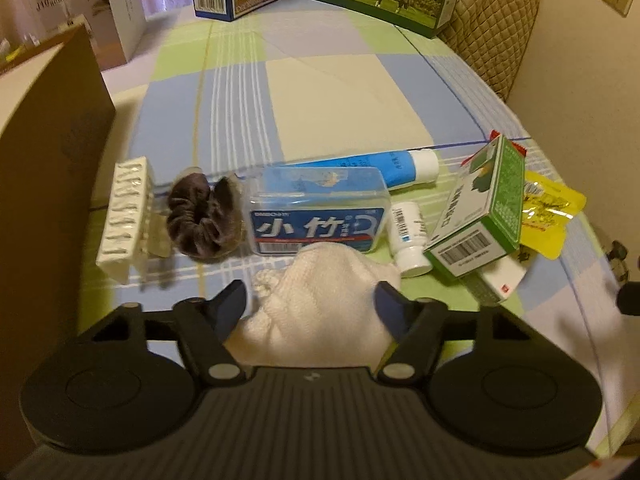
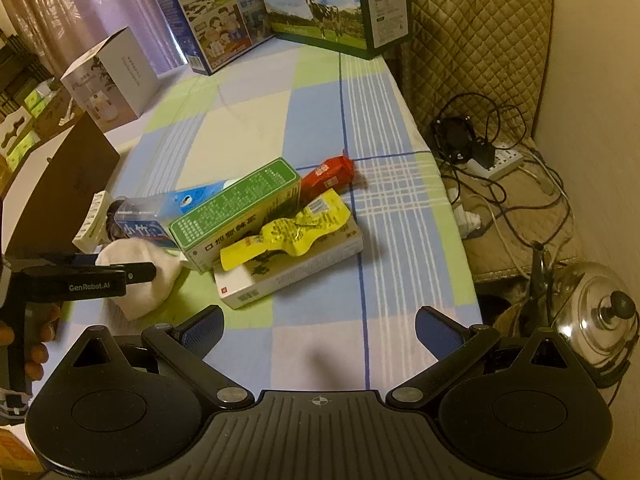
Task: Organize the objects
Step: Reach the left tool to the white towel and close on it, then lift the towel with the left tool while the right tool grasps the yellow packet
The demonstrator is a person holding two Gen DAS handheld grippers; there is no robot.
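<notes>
I count one of each on the checked desk [image 1: 328,92]: a white sock [image 1: 320,300], a blue floss box [image 1: 318,216], a dark scrunchie [image 1: 204,220], a cream hair clip [image 1: 124,216], a blue tube [image 1: 384,168], a small white bottle [image 1: 408,236], a green carton [image 1: 480,212], a yellow packet [image 1: 548,212], a red packet [image 2: 328,176] and a flat white box [image 2: 288,272]. Two milk cartons [image 2: 212,20] stand at twelve o'clock.

My left claw [image 1: 312,304] straddles the sock, its jaws half spread; whether the pads [image 1: 232,308] press the cloth I cannot tell. The sock lies bunched at six o'clock of the floss box, its long axis running toward me.

My right claw [image 2: 318,330] is spread wide above bare cloth, at five o'clock of the flat box.
</notes>
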